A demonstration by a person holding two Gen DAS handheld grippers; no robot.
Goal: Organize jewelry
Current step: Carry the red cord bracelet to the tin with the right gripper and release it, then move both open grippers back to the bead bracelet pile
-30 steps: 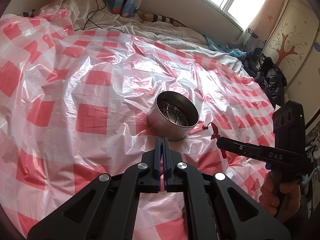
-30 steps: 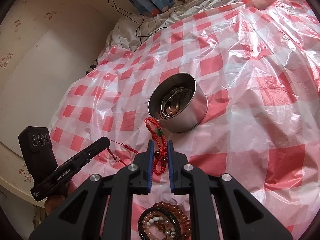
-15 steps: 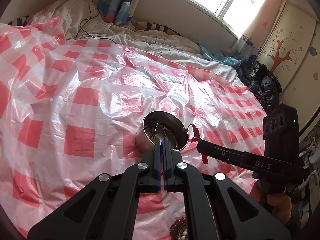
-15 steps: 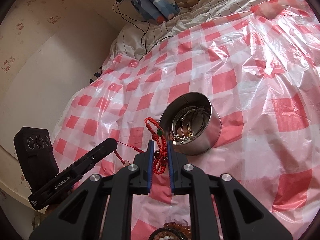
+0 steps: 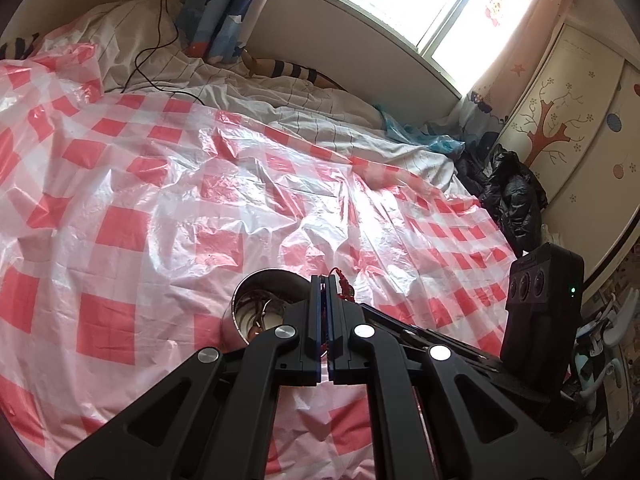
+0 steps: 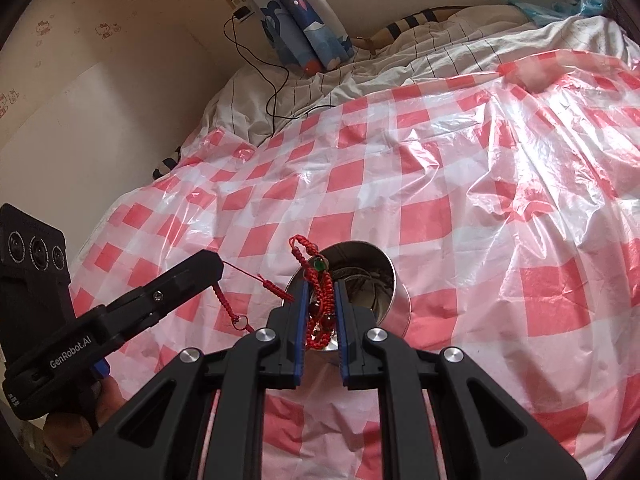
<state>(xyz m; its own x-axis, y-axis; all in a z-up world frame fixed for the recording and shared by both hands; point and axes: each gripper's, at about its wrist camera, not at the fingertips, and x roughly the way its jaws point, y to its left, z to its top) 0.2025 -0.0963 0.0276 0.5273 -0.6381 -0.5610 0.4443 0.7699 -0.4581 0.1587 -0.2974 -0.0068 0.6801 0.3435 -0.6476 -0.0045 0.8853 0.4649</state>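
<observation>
Right wrist: right gripper point(image 6: 320, 292) pinched red bracelet point(image 6: 318, 300) above tin point(image 6: 360, 276); left gripper point(image 6: 216, 266) pinched its cord point(image 6: 256, 278). Best centre over rim b4 release.

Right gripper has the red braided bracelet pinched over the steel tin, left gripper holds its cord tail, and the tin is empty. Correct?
Not quite: the steel tin is not empty. The right wrist view shows metal bangles inside it. The rest stands: the right gripper pinches the red braided bracelet over the tin, and the left gripper holds its cord tail.
</observation>
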